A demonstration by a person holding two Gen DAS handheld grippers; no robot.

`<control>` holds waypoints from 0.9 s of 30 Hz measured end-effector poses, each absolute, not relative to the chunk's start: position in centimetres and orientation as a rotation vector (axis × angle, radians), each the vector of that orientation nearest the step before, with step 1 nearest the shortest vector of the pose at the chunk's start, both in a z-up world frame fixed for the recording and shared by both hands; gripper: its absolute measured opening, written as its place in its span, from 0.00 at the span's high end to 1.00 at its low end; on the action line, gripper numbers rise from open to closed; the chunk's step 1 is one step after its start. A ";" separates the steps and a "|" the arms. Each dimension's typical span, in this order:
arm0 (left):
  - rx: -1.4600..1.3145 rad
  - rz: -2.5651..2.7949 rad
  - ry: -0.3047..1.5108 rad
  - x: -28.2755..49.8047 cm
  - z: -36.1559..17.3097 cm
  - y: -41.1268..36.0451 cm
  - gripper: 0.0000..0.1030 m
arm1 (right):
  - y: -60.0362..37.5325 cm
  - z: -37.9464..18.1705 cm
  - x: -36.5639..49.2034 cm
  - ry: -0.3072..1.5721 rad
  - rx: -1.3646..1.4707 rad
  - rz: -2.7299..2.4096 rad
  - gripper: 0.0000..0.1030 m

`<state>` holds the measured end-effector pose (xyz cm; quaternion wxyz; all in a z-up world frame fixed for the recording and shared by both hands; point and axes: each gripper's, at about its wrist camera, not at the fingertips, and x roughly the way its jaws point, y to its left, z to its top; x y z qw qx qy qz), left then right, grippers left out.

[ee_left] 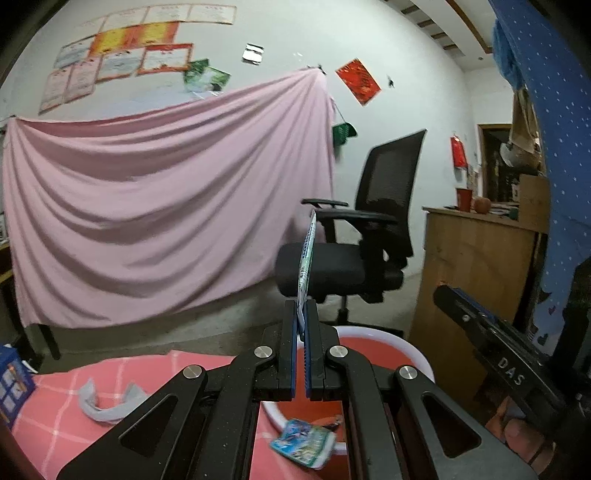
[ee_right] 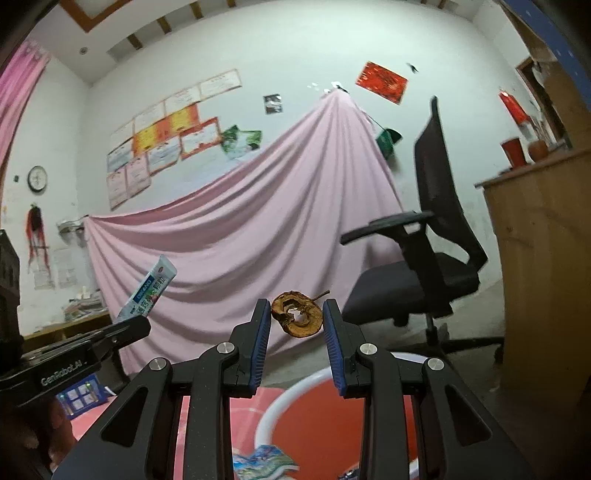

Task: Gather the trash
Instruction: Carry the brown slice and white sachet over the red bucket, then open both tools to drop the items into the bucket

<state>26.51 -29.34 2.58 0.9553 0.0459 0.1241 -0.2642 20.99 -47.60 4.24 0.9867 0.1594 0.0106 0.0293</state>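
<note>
Left wrist view: my left gripper (ee_left: 302, 317) clamps a sachet (ee_left: 306, 258), seen edge-on; right gripper (ee_right: 296, 314) pinches a dried fruit slice (ee_right: 297, 314); basin (ee_left: 406, 343) partly hidden.

White wall (ee_left: 280, 33), draped pink sheet (ee_left: 166, 199), black office chair (ee_left: 373, 236), wooden cabinet (ee_left: 476, 266)

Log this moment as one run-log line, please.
left gripper: shut on sachet | right gripper: shut on dried fruit slice | red basin: below both
</note>
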 end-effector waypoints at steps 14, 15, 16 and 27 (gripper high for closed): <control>0.110 -0.610 0.480 30.4 -0.5 -33.1 0.99 | -49.0 1.7 24.0 0.220 0.370 0.054 0.73; 0.107 -0.611 0.496 30.6 -0.7 -33.0 0.99 | -49.0 1.6 24.2 0.230 0.369 0.053 0.73; 0.104 -0.613 0.514 30.9 -0.8 -33.1 0.99 | -49.0 1.5 24.3 0.236 0.370 0.052 0.73; 0.003 -0.619 0.726 33.9 -2.0 -33.2 0.98 | -49.6 0.5 25.3 0.330 0.399 0.003 0.73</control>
